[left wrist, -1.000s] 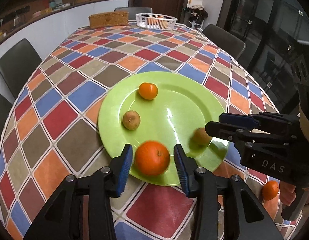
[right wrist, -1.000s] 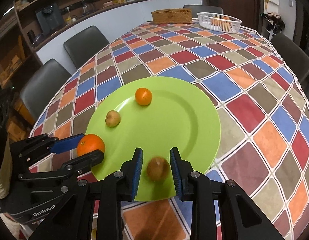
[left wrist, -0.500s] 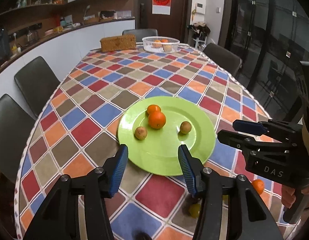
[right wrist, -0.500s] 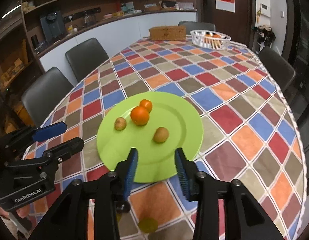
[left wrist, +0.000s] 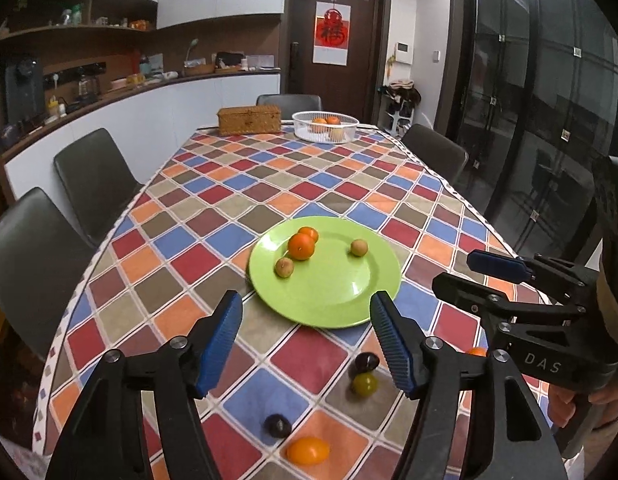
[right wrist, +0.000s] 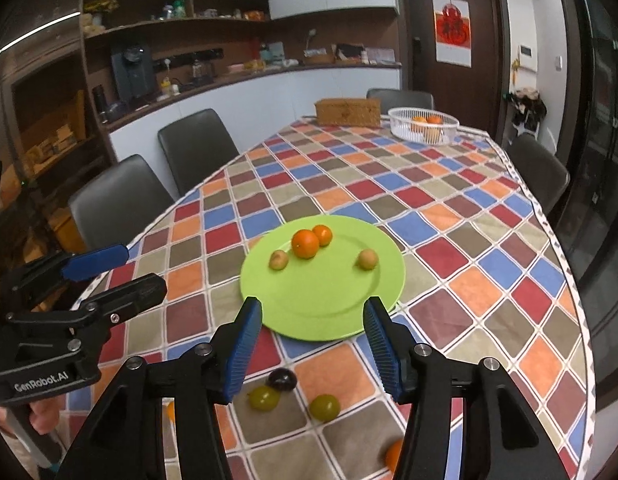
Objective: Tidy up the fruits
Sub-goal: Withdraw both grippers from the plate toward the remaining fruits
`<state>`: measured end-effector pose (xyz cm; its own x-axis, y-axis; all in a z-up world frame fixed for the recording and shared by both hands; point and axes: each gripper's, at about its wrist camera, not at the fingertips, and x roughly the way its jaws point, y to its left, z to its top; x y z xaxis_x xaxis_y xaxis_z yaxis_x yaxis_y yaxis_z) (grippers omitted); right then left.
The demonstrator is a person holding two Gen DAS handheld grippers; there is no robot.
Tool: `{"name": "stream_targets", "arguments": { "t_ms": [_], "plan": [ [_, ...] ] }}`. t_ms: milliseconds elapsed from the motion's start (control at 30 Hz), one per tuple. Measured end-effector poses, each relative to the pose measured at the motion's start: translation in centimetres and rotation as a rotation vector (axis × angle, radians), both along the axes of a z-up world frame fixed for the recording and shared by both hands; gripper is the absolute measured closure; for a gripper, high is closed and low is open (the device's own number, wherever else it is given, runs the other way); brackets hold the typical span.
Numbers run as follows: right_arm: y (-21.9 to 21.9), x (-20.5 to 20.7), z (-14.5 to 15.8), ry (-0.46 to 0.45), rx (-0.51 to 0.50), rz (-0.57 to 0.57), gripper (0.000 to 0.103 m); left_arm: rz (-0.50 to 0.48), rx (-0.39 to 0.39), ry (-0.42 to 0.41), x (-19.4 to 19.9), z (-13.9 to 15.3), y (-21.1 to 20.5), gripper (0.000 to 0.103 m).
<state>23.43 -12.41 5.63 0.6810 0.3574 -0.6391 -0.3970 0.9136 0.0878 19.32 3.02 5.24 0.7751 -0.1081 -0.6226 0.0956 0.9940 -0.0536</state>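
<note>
You're working in fairly dim, warm indoor light coming from overhead. It leaves a small glare spot on the green plate (left wrist: 355, 286) and soft shadows under the fruit. The glass doors (left wrist: 549, 120) at your right reflect the room darkly. Both fisheye views bend straight lines strongly toward the edges, with black vignetted corners. The near fruit on the tablecloth (right wrist: 349, 184) looks slightly soft in focus.
</note>
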Motion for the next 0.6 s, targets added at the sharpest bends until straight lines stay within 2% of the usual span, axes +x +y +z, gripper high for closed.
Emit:
{"name": "stream_targets", "arguments": {
  "t_ms": [300, 600],
  "plan": [
    [1.2, -3.5, -1.0, -0.039, 0.01, 0.064, 0.049, 0.045, 0.008, 0.002, -3.8, -1.5, 1.0, 0.036],
    [2.5, -5.6, -3.2, -0.057, -0.03, 0.115, 0.049, 0.084, 0.043, -0.023, -6.5, -3.8, 1.5, 0.036]
  ]
}}
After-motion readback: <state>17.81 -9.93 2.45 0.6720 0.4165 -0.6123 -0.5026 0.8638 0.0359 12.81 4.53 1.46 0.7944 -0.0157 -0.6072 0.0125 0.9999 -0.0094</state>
